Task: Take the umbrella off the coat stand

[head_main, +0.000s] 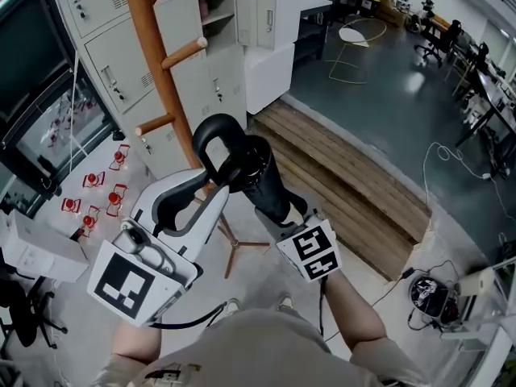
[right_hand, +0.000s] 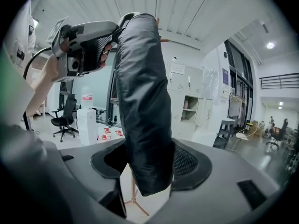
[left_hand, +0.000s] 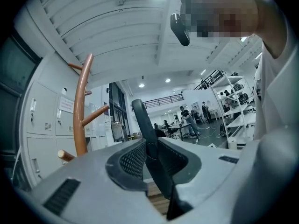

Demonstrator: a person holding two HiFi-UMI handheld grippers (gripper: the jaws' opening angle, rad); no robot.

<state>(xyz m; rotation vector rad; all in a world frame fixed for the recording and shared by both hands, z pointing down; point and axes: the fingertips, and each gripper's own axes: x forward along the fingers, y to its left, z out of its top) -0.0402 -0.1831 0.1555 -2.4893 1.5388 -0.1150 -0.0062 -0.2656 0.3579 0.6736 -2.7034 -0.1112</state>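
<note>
Black and folded, the umbrella lies at the centre of the head view, held by your 2 tongs just right of the brown wooden coat stand that runs up the upper left. Your left tongs are clamped on its looped handle. Your right tongs are closed wide round its rolled cloth body.

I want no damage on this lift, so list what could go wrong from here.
The loop handle of the black folded umbrella sits close to the brown wooden coat stand. It could catch a peg and pull the stand over on its thin legs. The right gripper holds only the umbrella's slick fabric, which might slide through. The left gripper clamps the thin handle edge-on, so the umbrella could twist in it.
</note>
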